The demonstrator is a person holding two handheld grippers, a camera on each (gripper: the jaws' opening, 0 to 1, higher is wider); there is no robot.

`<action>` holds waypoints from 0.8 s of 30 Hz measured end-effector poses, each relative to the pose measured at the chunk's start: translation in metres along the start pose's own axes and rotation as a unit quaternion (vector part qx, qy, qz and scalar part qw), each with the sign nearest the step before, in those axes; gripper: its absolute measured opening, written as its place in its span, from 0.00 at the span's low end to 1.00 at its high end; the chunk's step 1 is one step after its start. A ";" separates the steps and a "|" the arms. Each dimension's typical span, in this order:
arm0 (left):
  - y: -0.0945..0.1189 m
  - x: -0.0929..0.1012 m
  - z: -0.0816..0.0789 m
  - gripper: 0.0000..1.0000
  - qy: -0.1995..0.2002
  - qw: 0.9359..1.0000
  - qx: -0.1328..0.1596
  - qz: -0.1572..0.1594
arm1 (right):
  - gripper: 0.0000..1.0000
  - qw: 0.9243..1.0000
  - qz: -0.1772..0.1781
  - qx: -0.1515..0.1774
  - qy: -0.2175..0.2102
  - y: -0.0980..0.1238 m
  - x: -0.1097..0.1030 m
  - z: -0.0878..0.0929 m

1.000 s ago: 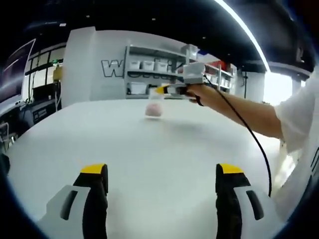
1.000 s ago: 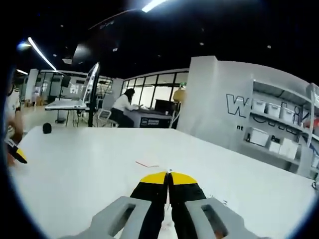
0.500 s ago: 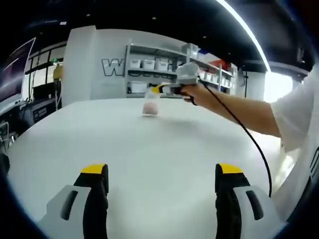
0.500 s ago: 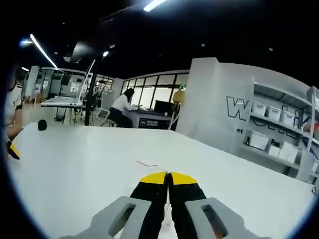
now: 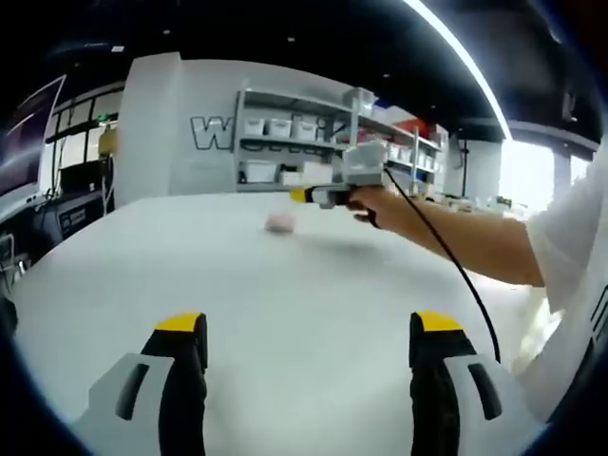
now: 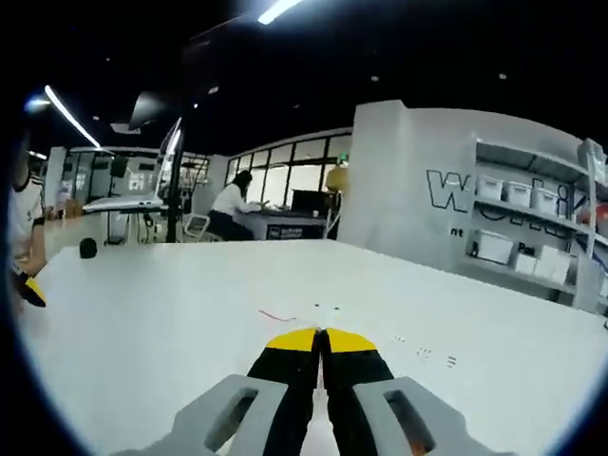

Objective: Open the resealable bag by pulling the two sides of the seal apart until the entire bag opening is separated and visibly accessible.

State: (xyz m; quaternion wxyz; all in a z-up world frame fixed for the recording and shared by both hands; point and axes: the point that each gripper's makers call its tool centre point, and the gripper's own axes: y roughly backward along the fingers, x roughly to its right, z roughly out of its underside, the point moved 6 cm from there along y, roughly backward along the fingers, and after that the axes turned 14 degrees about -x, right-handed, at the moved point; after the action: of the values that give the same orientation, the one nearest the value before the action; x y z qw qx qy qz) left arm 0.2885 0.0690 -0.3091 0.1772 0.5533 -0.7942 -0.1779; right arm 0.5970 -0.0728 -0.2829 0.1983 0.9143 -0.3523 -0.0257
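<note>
Across the left gripper view, the left gripper (image 5: 302,344) shows its two yellow-tipped jaws rising from the bottom edge, standing wide apart with bare white surface (image 5: 237,285) between them. Far ahead of them, well apart, a small pinkish blurred thing lies on the surface: the resealable bag (image 5: 280,222), too small and soft to read its seal. Just beside it and a little higher hovers the right gripper (image 5: 302,196), held in a person's hand (image 5: 380,204) with a black cable (image 5: 454,275) trailing along the forearm; its yellow tip sits near the bag, and whether they touch cannot be told. Shelves with white bins (image 5: 285,128) stand behind. Through the right gripper view, the right gripper (image 6: 320,334) has its jaws pressed together, yellow tips meeting; nothing can be made out between them. A thin red thread (image 6: 275,315) lies on the surface just ahead of the tips. At the left edge a yellow tip of the left gripper (image 6: 32,290) shows.
</note>
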 end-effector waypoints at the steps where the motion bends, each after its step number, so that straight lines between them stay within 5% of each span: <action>1: 0.000 0.000 0.000 0.87 0.000 1.000 0.001 0.000 | 0.00 1.000 -0.002 0.000 -0.003 0.002 -0.004 0.002; 18: -0.003 0.002 -0.002 0.86 0.003 1.000 0.013 0.015 | 0.06 0.999 0.030 -0.033 0.021 0.048 -0.045 0.028; 24: -0.005 0.004 0.000 0.86 0.001 1.000 0.009 0.017 | 0.27 0.997 0.059 -0.041 -0.007 0.044 -0.044 0.039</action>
State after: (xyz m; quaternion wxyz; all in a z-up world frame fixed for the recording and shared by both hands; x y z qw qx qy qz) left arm 0.2915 0.0635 -0.3117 0.1757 0.5413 -0.8051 -0.1669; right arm 0.5284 -0.0868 -0.3060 0.2342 0.8829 -0.4054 -0.0352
